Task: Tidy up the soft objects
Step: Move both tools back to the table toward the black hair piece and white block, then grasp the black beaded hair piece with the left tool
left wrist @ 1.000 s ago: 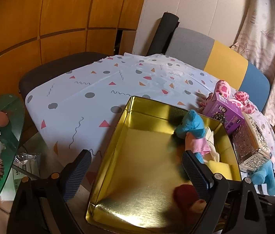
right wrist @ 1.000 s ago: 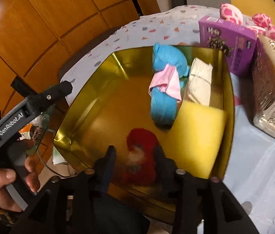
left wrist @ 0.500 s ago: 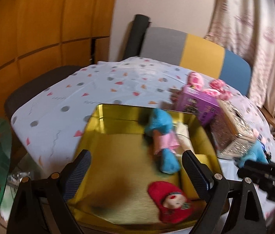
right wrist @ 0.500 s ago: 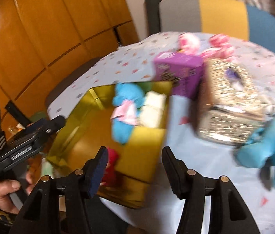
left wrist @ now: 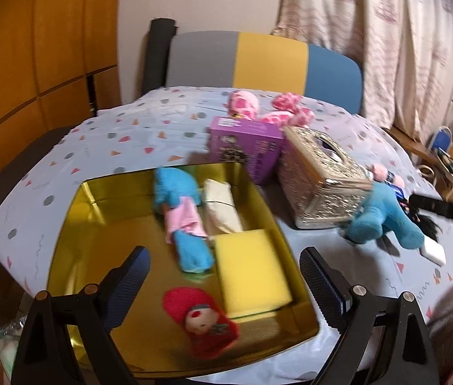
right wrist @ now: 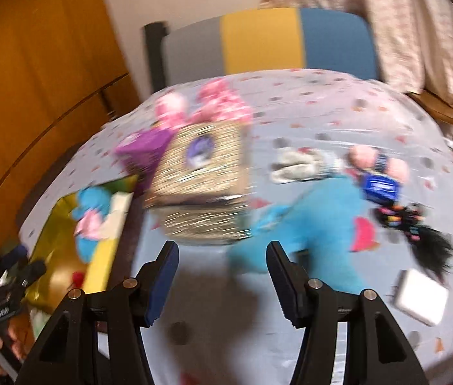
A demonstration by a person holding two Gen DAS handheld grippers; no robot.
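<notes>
Both grippers empty: left gripper spread wide over gold tin at table's near edge; right gripper parted, just opened, above blue plush on tablecloth mid-table.

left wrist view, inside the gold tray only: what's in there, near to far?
In the gold tray, near to far: red doll → yellow sponge → cream pouch. The blue plush with the pink cloth spans the last two, so it is left out.

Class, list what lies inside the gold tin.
Inside the gold tin: a blue plush in pink cloth, a cream roll, a yellow sponge and a red doll. Whatever lies beneath them is hidden.
</notes>
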